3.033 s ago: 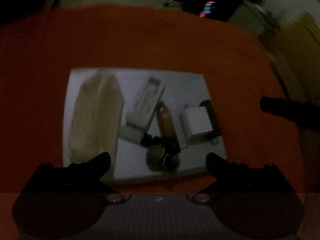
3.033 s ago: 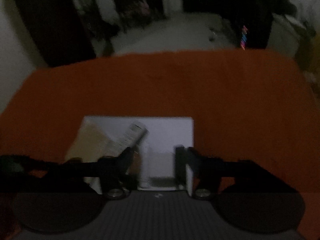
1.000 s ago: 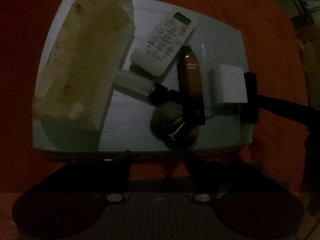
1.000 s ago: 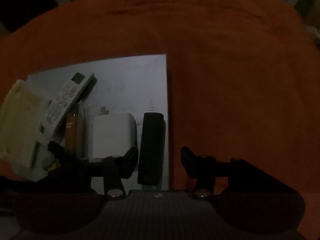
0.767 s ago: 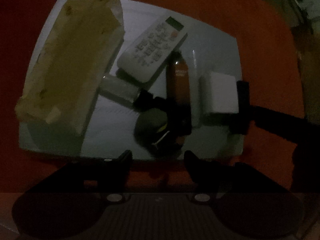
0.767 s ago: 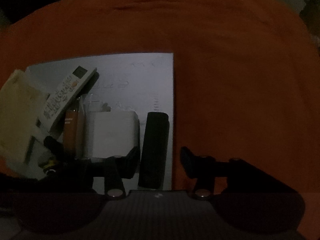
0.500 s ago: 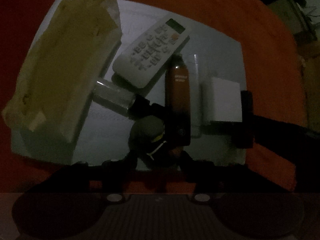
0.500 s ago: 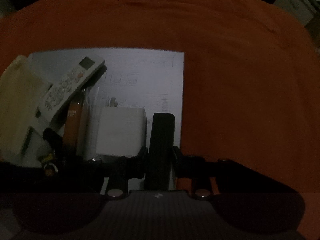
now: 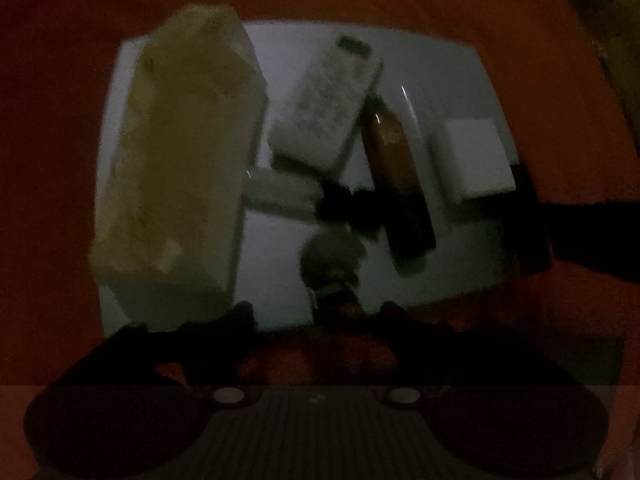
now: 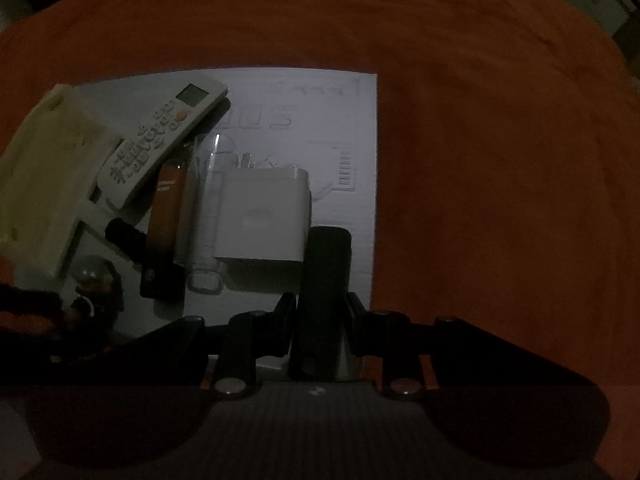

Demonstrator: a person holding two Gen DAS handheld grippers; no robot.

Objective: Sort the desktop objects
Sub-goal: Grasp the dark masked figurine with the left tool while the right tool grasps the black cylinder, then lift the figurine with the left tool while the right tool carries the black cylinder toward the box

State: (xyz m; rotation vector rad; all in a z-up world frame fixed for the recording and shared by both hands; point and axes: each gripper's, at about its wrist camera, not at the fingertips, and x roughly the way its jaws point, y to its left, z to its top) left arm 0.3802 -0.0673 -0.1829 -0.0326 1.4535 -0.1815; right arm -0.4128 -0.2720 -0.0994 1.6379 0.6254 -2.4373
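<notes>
A white board (image 9: 272,276) on the orange cloth carries a yellow bag (image 9: 176,152), a white remote (image 9: 324,108), a brown bottle (image 9: 400,184), a white charger block (image 9: 476,156) and a dark round trinket (image 9: 332,252). My left gripper (image 9: 316,316) points down at the board's near edge. Its jaws are opening, with the trinket's lower end between them and not pressed. My right gripper (image 10: 320,308) is shut on a black bar (image 10: 326,264) that lies at the board's right edge beside the charger block (image 10: 264,216).
A clear tube with a black cap (image 9: 280,192) lies between the bag and the bottle. Orange cloth (image 10: 480,160) covers the table around the board (image 10: 352,120). The scene is dim, and dark furniture shows at the far corners.
My right gripper has slid forward and shut on the black bar. My left gripper's fingers drew in near the trinket, then spread apart again.
</notes>
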